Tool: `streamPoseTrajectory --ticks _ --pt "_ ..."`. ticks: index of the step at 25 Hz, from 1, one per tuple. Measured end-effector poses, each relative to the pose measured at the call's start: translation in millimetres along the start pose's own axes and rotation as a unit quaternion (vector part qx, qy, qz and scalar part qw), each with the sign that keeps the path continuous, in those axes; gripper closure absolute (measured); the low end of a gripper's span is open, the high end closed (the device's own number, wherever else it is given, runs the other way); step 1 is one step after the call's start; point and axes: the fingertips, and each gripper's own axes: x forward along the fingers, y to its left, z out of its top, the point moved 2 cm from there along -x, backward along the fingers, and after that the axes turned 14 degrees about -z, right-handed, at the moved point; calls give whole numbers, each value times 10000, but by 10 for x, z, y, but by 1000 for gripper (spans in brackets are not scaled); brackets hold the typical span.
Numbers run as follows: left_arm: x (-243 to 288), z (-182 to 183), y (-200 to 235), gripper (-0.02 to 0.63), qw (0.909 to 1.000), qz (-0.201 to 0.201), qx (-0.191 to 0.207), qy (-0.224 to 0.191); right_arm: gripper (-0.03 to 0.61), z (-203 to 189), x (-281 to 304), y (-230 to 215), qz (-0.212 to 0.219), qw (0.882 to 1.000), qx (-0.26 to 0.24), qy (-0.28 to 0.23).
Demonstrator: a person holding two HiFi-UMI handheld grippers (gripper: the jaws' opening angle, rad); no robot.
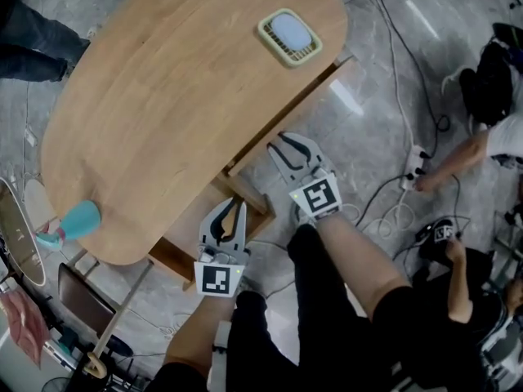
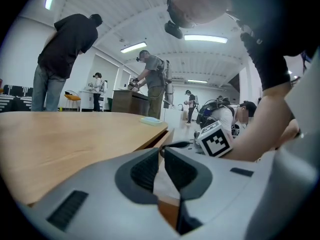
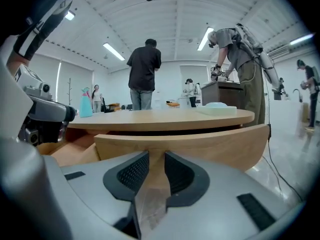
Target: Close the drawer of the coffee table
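The table (image 1: 163, 96) fills the upper left of the head view. Both bare forearms are stretched toward its near edge, and the right arm (image 1: 359, 256) is reached further forward than the left arm (image 1: 192, 341). Each gripper is pointed a little downward at the table's side, with its marker cube turned upward.

The drawer (image 3: 210, 141) is seen standing slightly out from under the table top. A dark gap is shown between its curved front and the top.

The right gripper (image 1: 282, 144) is held just before that front, toward its left end. Its jaws are kept narrowly apart with nothing gripped, and only the drawer front is seen through the gap. Whether the front is touched cannot be told.

The left gripper (image 1: 231, 207) is held at the table's edge, left of the drawer. Its jaws are drawn almost together and nothing is held between them.
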Motion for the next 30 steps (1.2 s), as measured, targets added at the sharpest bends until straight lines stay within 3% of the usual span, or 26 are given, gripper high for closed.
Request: streamPoseTrajectory --ticks 7,25,30 --pt "-248 7 60 575 9999 135 -57 -33 492 124 289 -6 -49 9996 -256 -84" --pt "-540 -86 99 575 9992 367 -157 -77 492 281 612 12 -72 9986 -14 -533" --pt "-552 -54 81 575 9992 348 -69 -168 492 173 431 -48 -107 9993 -126 -344"
